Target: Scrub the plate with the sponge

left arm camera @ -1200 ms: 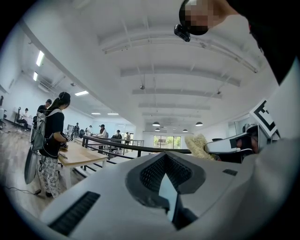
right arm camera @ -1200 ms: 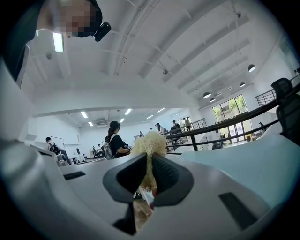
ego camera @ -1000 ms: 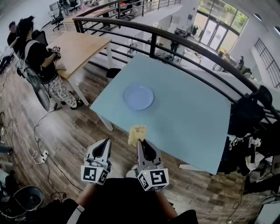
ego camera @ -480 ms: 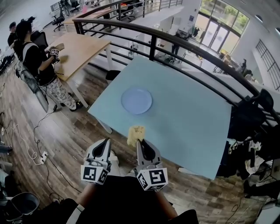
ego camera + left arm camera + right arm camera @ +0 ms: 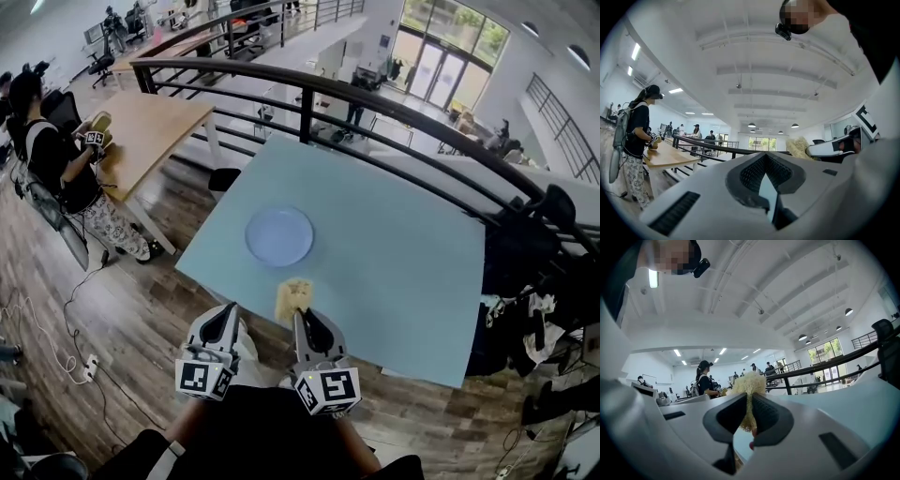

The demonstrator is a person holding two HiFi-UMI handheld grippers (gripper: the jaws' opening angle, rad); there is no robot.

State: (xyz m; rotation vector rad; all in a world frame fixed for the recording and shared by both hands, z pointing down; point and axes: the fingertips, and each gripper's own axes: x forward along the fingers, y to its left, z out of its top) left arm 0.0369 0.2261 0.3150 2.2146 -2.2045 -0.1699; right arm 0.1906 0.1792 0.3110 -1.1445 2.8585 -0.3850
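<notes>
Wood-plank floor [image 5: 122, 300] and a black railing [image 5: 394, 98] are noted around a pale blue table [image 5: 403, 253], with a wooden table [image 5: 141, 131] off to the left where a person [image 5: 56, 159] stands, well apart from the work. A round pale blue plate [image 5: 279, 235] is seen lying flat on the blue table, toward its near left part, with nothing on it. The yellow sponge [image 5: 294, 298] is held in the right gripper [image 5: 302, 319]; in the right gripper view the jaws are seen pressed onto its lower part, the fuzzy top left standing proud beyond the tips, presumably so that a free face can be laid on the plate. In the head view the sponge is placed over the table's near edge, near the plate but apart from it; whether it hangs above the tabletop or brushes it cannot be settled from this steep angle. The left gripper [image 5: 223, 319] is held beside the right one, short of the table, its jaws brought together on nothing, as the left gripper view confirms. Scrubbing is judged not yet begun: the sponge has to be carried forward and lowered onto the plate, and the unheld plate may slide under pressure.
</notes>
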